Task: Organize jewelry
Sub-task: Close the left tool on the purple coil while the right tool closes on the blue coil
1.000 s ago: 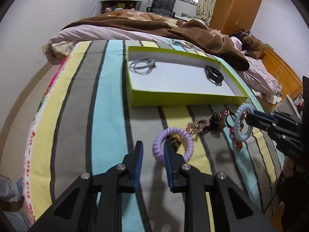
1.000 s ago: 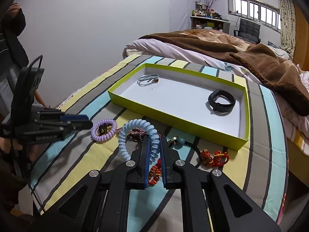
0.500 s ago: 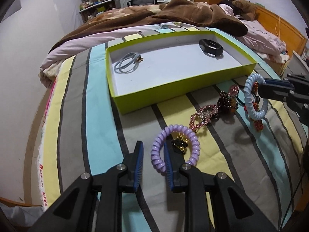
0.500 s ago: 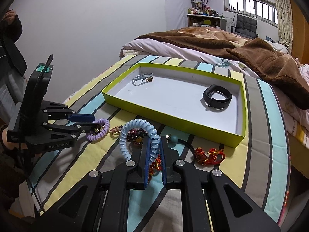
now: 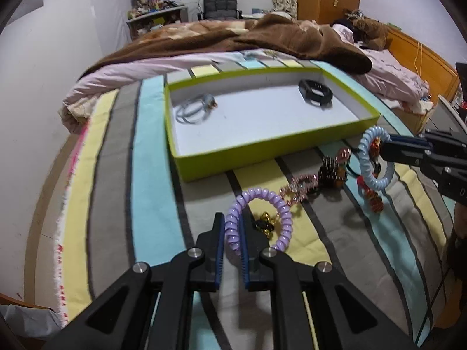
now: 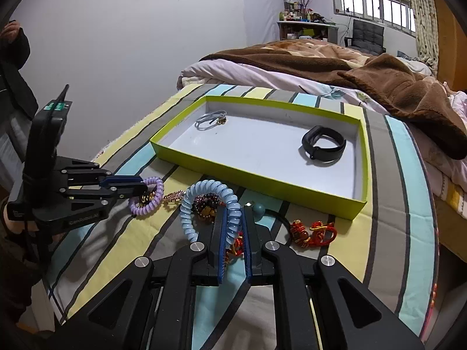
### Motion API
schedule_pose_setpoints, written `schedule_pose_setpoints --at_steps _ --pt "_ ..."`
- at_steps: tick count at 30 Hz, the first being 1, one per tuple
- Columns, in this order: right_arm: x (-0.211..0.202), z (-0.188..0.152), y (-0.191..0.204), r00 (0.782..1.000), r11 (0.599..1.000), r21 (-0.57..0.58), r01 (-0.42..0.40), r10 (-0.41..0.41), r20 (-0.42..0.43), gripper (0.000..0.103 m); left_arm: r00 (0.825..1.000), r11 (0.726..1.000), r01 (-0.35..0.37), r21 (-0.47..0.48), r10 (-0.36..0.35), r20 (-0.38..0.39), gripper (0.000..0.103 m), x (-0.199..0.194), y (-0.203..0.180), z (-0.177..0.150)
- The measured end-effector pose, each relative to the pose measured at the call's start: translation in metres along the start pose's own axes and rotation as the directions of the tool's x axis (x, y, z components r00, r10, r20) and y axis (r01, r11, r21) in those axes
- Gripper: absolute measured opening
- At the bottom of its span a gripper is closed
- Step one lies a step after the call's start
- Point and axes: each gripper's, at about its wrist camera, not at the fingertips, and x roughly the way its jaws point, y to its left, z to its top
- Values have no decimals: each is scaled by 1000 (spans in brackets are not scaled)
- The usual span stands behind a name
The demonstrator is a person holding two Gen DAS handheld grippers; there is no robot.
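A purple coil bracelet (image 5: 280, 204) lies on the striped bedspread, and my left gripper (image 5: 233, 218) is shut on its near-left edge. My right gripper (image 6: 232, 215) is shut on a light-blue coil bracelet (image 6: 186, 207), which stands up on edge above the other pieces. Each wrist view shows the other gripper: the right gripper (image 5: 385, 145) with its blue coil bracelet (image 5: 376, 183), and the left gripper (image 6: 143, 188) on the purple coil bracelet (image 6: 149, 204). Behind them sits a green tray (image 5: 262, 157) holding a black band (image 5: 315, 93) and a grey cord bracelet (image 5: 192, 110).
Loose pieces lie between the grippers: a pink sparkly chain (image 5: 300, 186), a dark bead bracelet (image 5: 332, 172), a small gold charm (image 5: 265, 221) and a red knotted bracelet (image 6: 312, 233). A brown blanket (image 6: 379, 81) is heaped beyond the tray. A wall runs along the bed's left side.
My left gripper's jaws have closed from a wide gap onto the purple coil bracelet, and its view has rolled slightly. The right gripper keeps its hold on the blue coil bracelet.
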Motion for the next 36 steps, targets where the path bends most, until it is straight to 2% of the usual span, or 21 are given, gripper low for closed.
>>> schedule_pose_setpoints --at_steps 6,9,13,15,17,20,26,28,30,33,36 --pt "-8 3 -1 1000 1000 7 8 -8 13 10 999 1000 19 -23 -18 36 10 -13 5 5" --pt "-11 5 -1 1000 1000 6 16 -16 16 10 1000 1000 13 -12 -13 -5 10 -4 5 7" --pt "-14 6 -1 1000 1000 8 19 -19 22 10 1000 1000 10 -28 -10 -21 10 6 5 7" --pt "-14 6 -1 1000 1000 9 19 -20 20 10 999 999 26 -24 -27 -46 11 12 4 8" --pt "-14 7 -2 1000 1000 10 18 -19 16 10 999 1000 0 0 0 -53 11 14 0 6" --pt "-13 8 -3 1000 1000 7 18 -18 15 10 997 998 -31 47 34 -73 15 20 -5 2" --pt "-11 7 -3 1000 1000 9 14 -14 8 10 997 997 -8 71 14 -74 19 21 -2 3" --pt "-8 7 -4 1000 1000 11 14 -14 4 10 996 996 -18 82 24 -81 30 22 -2 5" --pt "-5 8 -5 1000 1000 16 13 -13 0 10 995 994 -36 104 45 -85 34 23 -3 7" --pt "-3 7 -4 1000 1000 14 7 -7 -3 10 996 992 -19 128 30 -85 34 25 -2 9" --pt "0 6 -3 1000 1000 14 6 -5 -5 10 996 996 25 89 -17 -87 32 27 4 12"
